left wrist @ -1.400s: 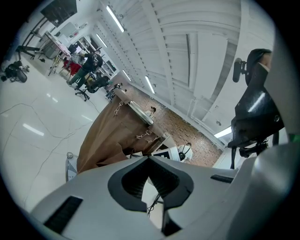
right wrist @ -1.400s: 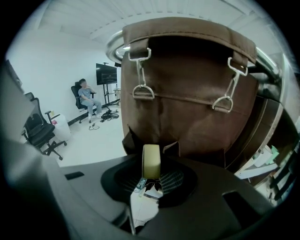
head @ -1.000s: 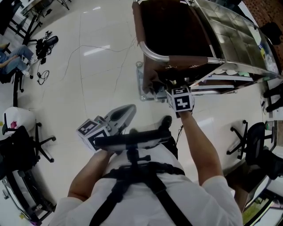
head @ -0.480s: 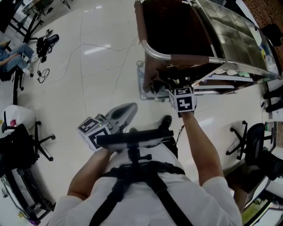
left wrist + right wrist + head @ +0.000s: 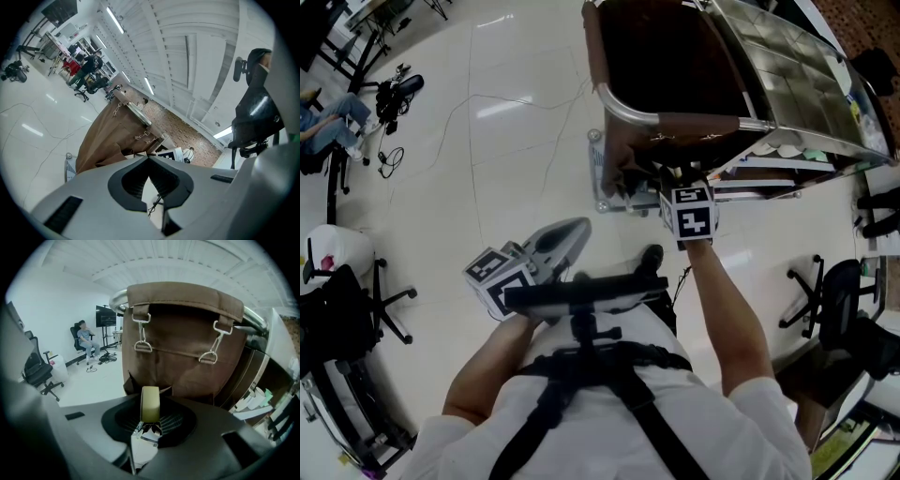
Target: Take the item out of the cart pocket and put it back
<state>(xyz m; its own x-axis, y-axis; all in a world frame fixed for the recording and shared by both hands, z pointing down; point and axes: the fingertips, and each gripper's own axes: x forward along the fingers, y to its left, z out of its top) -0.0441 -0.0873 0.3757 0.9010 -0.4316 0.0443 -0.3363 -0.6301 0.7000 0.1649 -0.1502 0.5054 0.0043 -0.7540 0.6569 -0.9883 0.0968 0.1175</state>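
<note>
Head view: glossy white floor (image 5: 487,169) with loose cables (image 5: 394,94) on it and office chairs (image 5: 356,300) at the edges. The cart (image 5: 787,84) is at the top, with a brown bag (image 5: 698,125) hung on its end. Left gripper (image 5: 579,227) is over bare floor, well apart from the cart. Right gripper (image 5: 666,192) is right at the bag's lower end.

Left gripper view: jaws meet at the tips, nothing between them. White ribbed ceiling (image 5: 187,47) with strip lights, shiny floor below, bag off ahead.

Right gripper view: jaws clamped on the item (image 5: 150,404), pale yellow-green, upright and edge-on. It sits at the pocket (image 5: 140,386) mouth at the bag's bottom; can't tell if any of it is inside. Bag hangs by metal clips (image 5: 142,345) from a rail (image 5: 119,298). White wall (image 5: 47,310), seated person (image 5: 86,341) far left.
</note>
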